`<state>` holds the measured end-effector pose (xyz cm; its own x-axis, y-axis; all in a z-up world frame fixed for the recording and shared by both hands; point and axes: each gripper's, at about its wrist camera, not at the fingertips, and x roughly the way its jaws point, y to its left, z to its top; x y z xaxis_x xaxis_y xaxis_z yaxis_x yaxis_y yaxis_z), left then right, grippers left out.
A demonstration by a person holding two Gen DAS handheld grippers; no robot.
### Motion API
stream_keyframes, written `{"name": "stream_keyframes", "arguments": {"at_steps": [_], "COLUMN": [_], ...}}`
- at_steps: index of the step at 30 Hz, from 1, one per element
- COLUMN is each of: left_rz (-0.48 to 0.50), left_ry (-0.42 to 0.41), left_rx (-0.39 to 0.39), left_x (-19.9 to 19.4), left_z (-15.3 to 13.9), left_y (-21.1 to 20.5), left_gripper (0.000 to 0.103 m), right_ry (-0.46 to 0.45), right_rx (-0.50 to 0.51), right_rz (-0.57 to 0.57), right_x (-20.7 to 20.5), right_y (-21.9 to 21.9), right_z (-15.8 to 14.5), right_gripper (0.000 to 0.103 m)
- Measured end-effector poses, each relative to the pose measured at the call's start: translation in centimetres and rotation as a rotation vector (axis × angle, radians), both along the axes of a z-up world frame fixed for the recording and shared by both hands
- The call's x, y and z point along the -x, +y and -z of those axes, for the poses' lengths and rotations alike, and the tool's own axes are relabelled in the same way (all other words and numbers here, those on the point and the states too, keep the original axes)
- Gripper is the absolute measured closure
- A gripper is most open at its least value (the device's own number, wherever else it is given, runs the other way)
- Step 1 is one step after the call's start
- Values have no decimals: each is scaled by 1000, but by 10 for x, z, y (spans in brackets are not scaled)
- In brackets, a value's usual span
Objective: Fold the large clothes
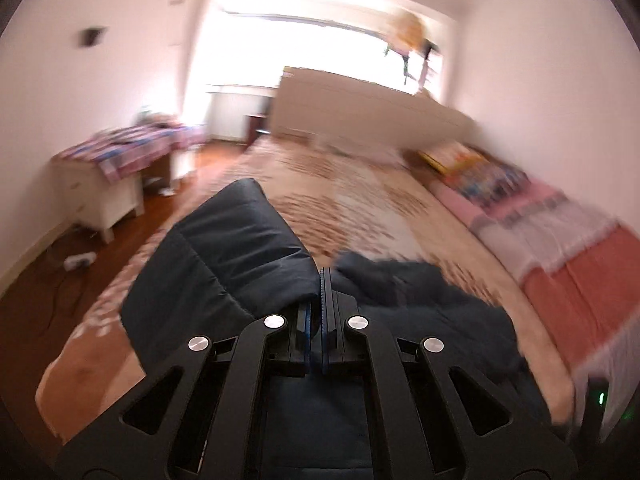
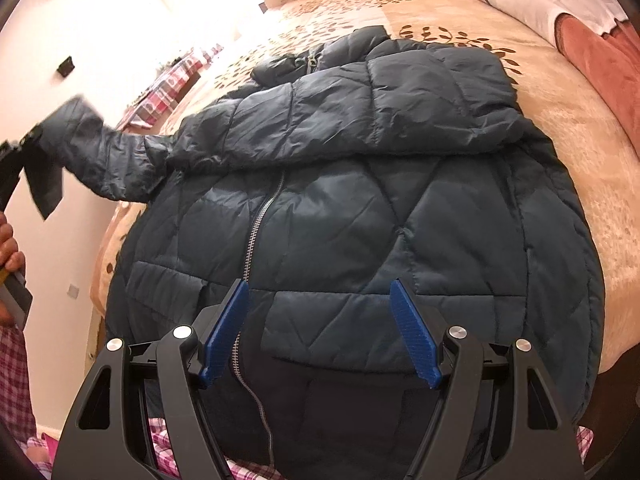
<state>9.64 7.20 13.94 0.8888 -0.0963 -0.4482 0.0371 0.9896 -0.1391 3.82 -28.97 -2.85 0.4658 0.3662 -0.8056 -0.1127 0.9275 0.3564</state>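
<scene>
The dark quilted jacket point(image 2: 360, 200) lies spread on the bed point(image 2: 560, 120), zipper point(image 2: 252, 236) up. Your left gripper point(image 1: 322, 280) has its fingers clamped tight on the sleeve point(image 2: 112, 160), lifted off the bed's side. Your right gripper point(image 2: 320, 332) hovers with fingers spread wide, empty, above the jacket's hem.

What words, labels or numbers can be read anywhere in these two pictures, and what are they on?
None can be read.
Dark blue quilted puffer jacket: no label or brand visible.
Colourful printed bedding by the wall: any print is too blurred to tell.
Small dark plate on the white wall: too small to read.
</scene>
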Motion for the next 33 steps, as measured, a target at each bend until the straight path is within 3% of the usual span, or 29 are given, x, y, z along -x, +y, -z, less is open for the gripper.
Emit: {"name": "stream_keyframes", "arguments": {"at_steps": [3, 9, 13, 18, 20, 22, 23, 25, 33], "left_rz": [150, 295, 304, 286, 293, 312, 319, 319, 396], "left_ry": [54, 228, 319, 428, 483, 516, 519, 524, 543], "left_rx": [-89, -168, -171, -96, -65, -30, -21, -11, 104], "left_x": [-9, -28, -34, -48, -51, -50, -46, -38, 4], "left_z": [16, 71, 109, 145, 157, 161, 159, 156, 134], "left_y": [-55, -128, -146, -149, -149, -148, -148, -146, -114], "left_gripper": [101, 100, 100, 98, 91, 72, 66, 44, 42], "right_ry": [0, 4, 7, 22, 25, 27, 27, 29, 30], "right_rx": [-14, -36, -45, -55, -54, -50, -48, -43, -23], "right_rz": [15, 47, 68, 82, 79, 73, 71, 68, 44], "right_x": [1, 3, 5, 5, 5, 4, 5, 5, 4], "right_y": [-7, -24, -32, -37, -36, -34, -34, -32, -22], "right_z": [1, 5, 7, 10, 11, 12, 11, 11, 9], "right_gripper": [31, 31, 31, 32, 32, 32, 32, 31, 31]}}
